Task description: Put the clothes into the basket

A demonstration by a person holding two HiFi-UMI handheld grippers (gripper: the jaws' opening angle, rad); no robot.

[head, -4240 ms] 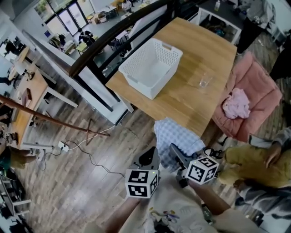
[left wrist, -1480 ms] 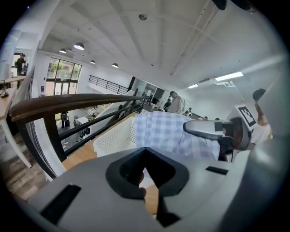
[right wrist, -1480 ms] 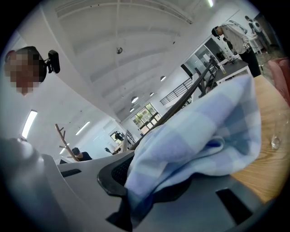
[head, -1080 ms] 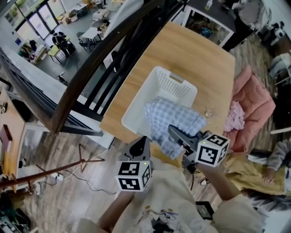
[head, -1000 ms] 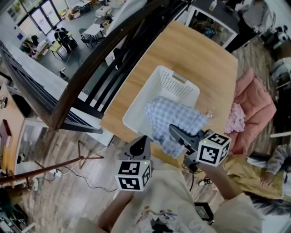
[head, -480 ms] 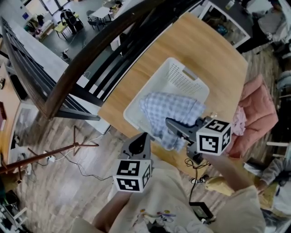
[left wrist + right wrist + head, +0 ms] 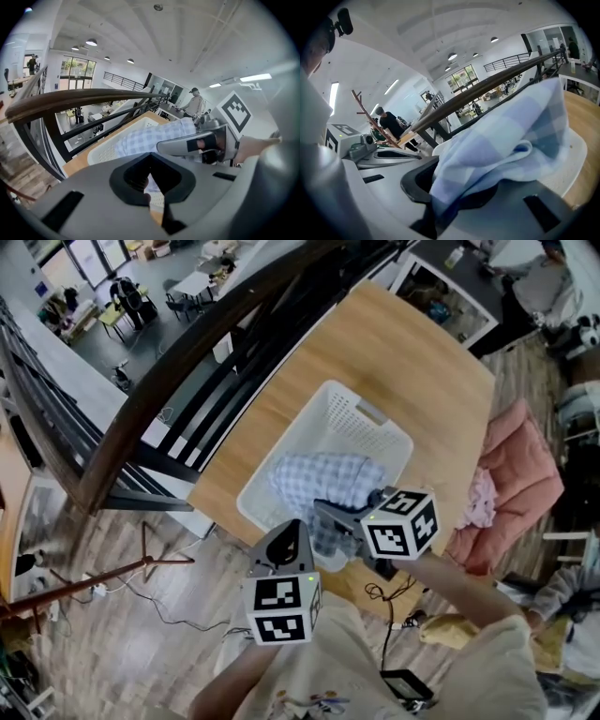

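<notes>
A blue-and-white checked cloth (image 7: 317,482) hangs from my right gripper (image 7: 324,515), whose jaws are shut on its near edge. Most of the cloth drapes over and inside the white perforated basket (image 7: 361,420) on the wooden table (image 7: 417,362). In the right gripper view the cloth (image 7: 506,136) bunches out of the jaws above the basket's rim (image 7: 577,146). My left gripper (image 7: 286,542) hovers just off the table's near edge, shut and holding nothing. In the left gripper view the cloth (image 7: 154,138), the basket (image 7: 108,149) and the right gripper (image 7: 187,143) lie just ahead of it.
A pink garment (image 7: 476,499) lies on a pink armchair (image 7: 520,470) right of the table. A dark railing (image 7: 178,371) runs along the table's left side over a drop to a lower floor. A cable (image 7: 389,615) trails on the wood floor by my legs.
The right gripper has sunk and shifted left with the cloth, which now lies lower in the basket. The left gripper has edged a little closer to the table.
</notes>
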